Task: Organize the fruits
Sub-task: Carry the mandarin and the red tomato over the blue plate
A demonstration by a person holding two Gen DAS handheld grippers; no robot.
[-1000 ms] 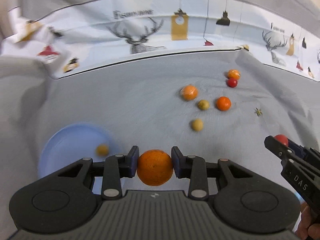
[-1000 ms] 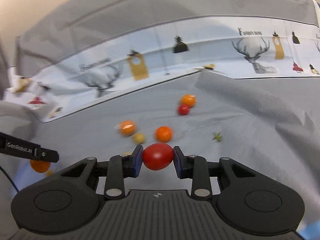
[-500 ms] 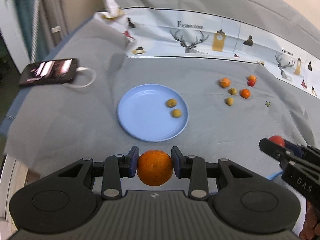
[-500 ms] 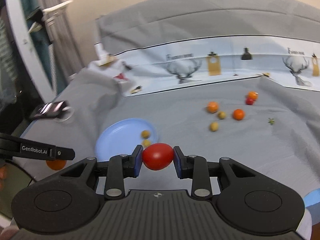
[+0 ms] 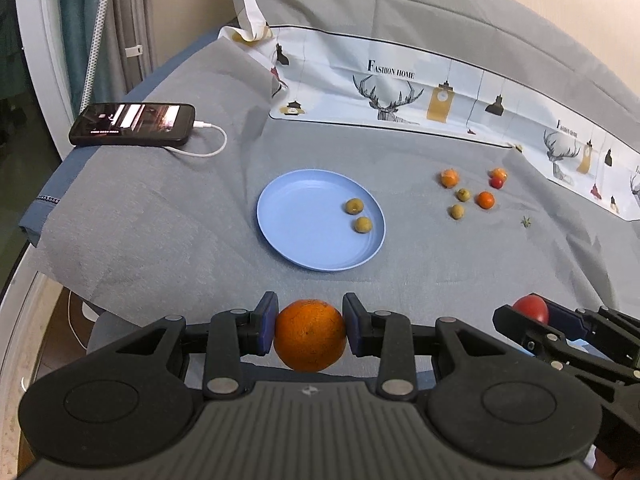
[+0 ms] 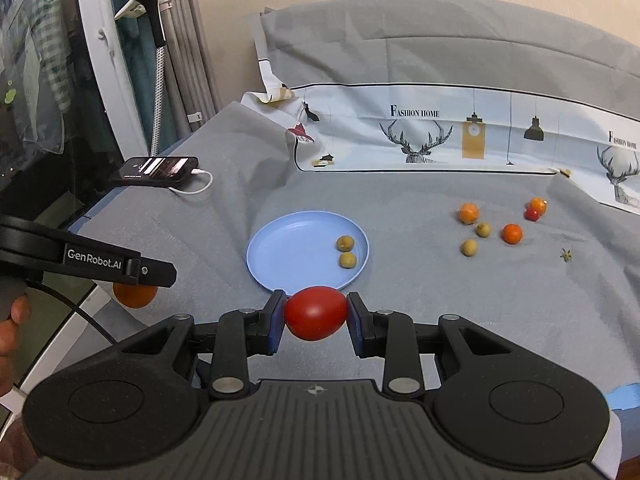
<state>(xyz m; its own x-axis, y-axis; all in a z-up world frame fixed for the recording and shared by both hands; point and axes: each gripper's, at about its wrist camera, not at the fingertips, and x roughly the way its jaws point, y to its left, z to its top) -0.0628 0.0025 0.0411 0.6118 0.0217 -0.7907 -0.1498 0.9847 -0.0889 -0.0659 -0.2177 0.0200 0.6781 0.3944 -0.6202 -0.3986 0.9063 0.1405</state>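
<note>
My left gripper [image 5: 310,330] is shut on an orange [image 5: 310,336], held near the front edge of the grey cloth. My right gripper [image 6: 316,320] is shut on a red tomato [image 6: 316,313], just in front of the blue plate [image 6: 288,256]. The tomato also shows at the right of the left wrist view [image 5: 530,308]. The blue plate [image 5: 304,224] holds two small yellow-brown fruits [image 5: 358,216]. Several small orange, red and yellow fruits [image 5: 472,196] lie loose on the cloth to the plate's right, also in the right wrist view [image 6: 496,226].
A phone [image 5: 134,124] with a white cable [image 5: 204,148] lies at the back left. A folded printed cloth [image 5: 440,100] runs along the back. A small green stem [image 5: 525,222] lies right of the fruits. The cloth's edge drops off at the left [image 5: 44,216].
Both grippers have pulled back and up from the loose fruits with their fruit still held. The plate, phone and left edge have come into view.
</note>
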